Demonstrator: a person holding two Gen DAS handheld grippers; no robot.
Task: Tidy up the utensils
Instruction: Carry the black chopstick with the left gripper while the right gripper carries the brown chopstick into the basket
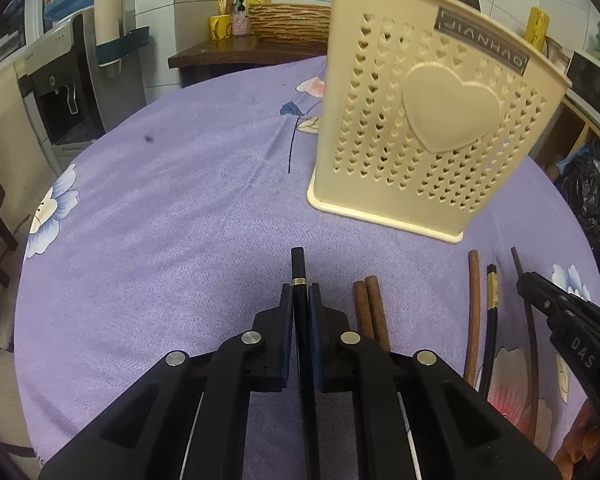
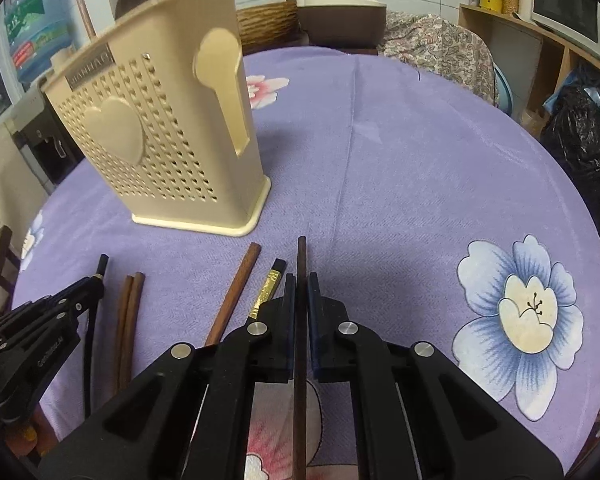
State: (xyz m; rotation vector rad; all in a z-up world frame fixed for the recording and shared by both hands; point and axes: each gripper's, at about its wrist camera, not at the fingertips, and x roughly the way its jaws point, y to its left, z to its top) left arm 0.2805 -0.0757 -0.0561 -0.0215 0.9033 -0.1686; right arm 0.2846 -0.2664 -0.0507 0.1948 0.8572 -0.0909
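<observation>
Left wrist view: left gripper [image 1: 300, 292] clenched on black chopstick [image 1: 298, 266], long axis along fingers, tip toward cream utensil holder [image 1: 420, 128] on purple tablecloth [image 1: 180, 200].

Right wrist view: right gripper [image 2: 301, 282] grasping dark brown chopstick [image 2: 301, 256], axis along fingers, tip pointing away over tablecloth, right of holder.

Chopsticks [image 2: 236, 292] before upright cream holder [image 2: 168, 132]

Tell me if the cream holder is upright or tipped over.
Upright. The holder stands on its base on the purple cloth, open top up, with utensil ends showing above its rim.
</observation>
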